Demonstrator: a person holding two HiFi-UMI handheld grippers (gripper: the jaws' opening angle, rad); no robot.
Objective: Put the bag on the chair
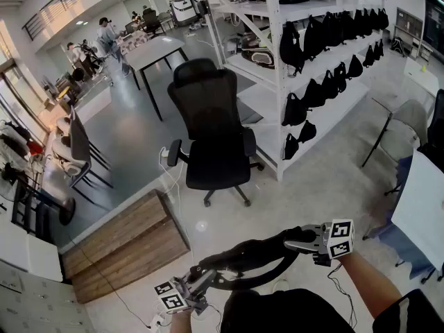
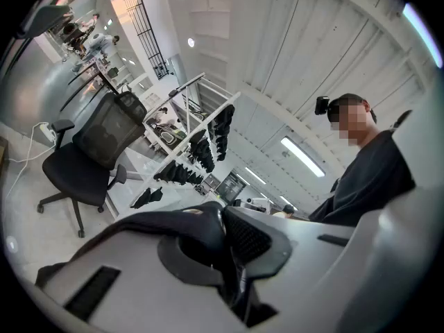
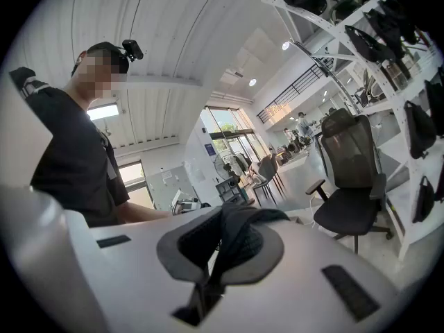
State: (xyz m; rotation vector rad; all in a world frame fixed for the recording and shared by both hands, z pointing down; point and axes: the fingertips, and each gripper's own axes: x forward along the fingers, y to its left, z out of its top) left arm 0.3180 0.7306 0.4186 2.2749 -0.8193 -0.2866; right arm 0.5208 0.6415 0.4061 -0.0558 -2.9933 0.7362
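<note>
A black bag (image 1: 244, 254) hangs stretched between my two grippers, low in the head view and close to my body. My left gripper (image 1: 202, 280) is shut on its left end, and black fabric (image 2: 198, 222) shows pinched between the jaws of that gripper (image 2: 223, 217). My right gripper (image 1: 306, 241) is shut on the right end, and the gripper (image 3: 222, 236) clamps a black strap (image 3: 239, 222). The black office chair (image 1: 211, 141) stands on the floor ahead, empty and facing me. It also shows as a chair (image 2: 89, 152) at the left and a chair (image 3: 355, 180) at the right.
White shelving (image 1: 274, 82) hung with several black bags stands right of the chair. A low wooden platform (image 1: 126, 244) lies to the front left, with a white cable (image 1: 173, 179) near it. A white table (image 1: 424, 207) and a grey chair (image 1: 401, 134) are at the right.
</note>
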